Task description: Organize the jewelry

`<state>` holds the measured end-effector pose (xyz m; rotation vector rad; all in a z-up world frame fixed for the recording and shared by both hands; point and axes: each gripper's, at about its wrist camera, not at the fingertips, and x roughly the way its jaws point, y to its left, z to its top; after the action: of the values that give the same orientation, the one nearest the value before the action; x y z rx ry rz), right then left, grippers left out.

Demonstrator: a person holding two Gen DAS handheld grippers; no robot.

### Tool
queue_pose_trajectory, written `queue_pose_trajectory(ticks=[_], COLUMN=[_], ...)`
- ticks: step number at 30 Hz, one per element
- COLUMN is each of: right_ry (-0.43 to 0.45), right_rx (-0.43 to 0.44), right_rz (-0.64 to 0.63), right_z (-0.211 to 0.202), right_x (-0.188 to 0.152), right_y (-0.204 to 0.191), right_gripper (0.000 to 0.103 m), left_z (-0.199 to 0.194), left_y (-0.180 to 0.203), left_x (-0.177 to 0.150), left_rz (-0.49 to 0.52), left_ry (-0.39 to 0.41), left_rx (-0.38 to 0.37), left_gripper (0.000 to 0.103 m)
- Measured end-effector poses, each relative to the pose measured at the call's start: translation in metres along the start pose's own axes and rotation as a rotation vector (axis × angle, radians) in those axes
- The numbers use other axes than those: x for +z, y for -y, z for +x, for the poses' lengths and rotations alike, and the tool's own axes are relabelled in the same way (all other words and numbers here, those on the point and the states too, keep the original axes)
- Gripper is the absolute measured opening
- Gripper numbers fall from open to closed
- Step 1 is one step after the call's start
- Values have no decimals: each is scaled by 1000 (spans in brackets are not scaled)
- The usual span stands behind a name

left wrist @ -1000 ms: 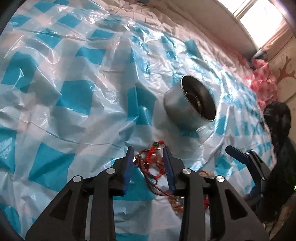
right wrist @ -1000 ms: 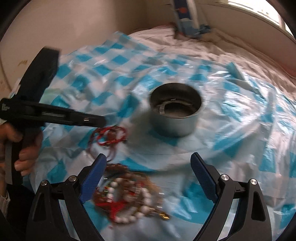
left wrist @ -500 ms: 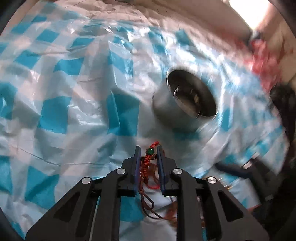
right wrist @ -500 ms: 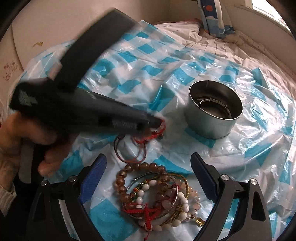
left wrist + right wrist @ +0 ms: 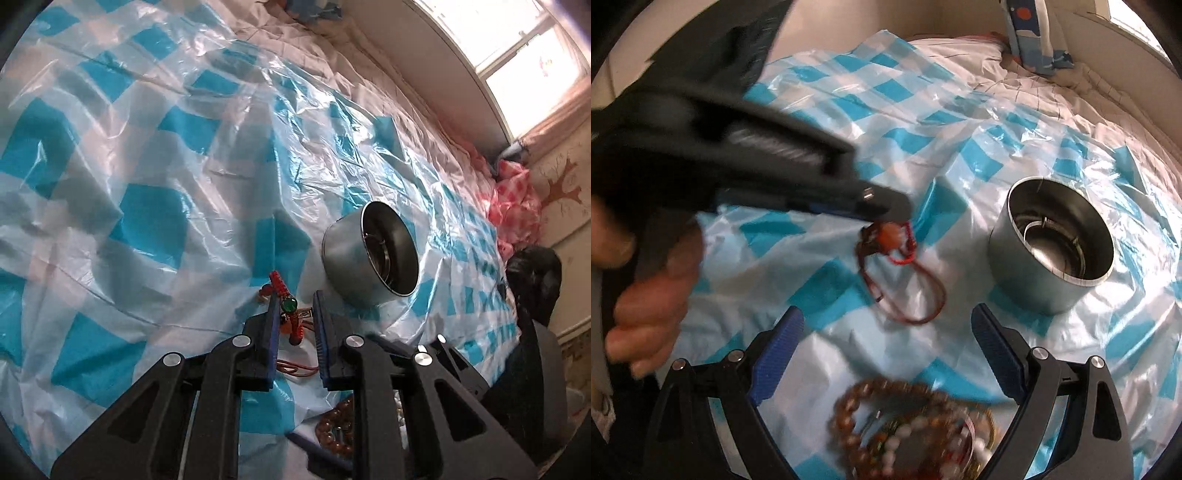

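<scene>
My left gripper (image 5: 294,306) is shut on a red cord bracelet (image 5: 288,308) with a green bead and holds it above the sheet. In the right wrist view the left gripper (image 5: 886,212) carries the bracelet (image 5: 901,273) dangling, left of the round metal tin (image 5: 1052,254). The tin (image 5: 369,254) holds a metal bangle. My right gripper (image 5: 886,332) is open and empty above a pile of beaded bracelets (image 5: 908,428).
A blue-and-white checked plastic sheet (image 5: 147,184) covers the bed. A pink checked bundle (image 5: 513,206) lies at the far right under the window. A blue patterned item (image 5: 1034,37) stands at the far edge by the wall.
My left gripper closed on the red cord bracelet and lifted it off the sheet toward the tin. My right gripper drew back over the bead pile.
</scene>
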<state>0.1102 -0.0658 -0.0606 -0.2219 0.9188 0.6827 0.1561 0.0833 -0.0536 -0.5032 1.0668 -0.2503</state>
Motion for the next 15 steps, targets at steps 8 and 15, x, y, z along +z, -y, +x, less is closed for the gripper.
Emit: queue_pose_trajectory(ticks=[8, 15], right_ry=[-128, -136], right_rx=[18, -13], right_rz=[-31, -23], right_z=[46, 9], right_x=[21, -4], right_y=[10, 30], right_gripper=[35, 8], left_z=[6, 6], left_y=[-8, -13], left_x=[0, 0], left_rz=[-12, -21], left_ry=[-35, -27], left_rx=[57, 106], left_gripper=[16, 20])
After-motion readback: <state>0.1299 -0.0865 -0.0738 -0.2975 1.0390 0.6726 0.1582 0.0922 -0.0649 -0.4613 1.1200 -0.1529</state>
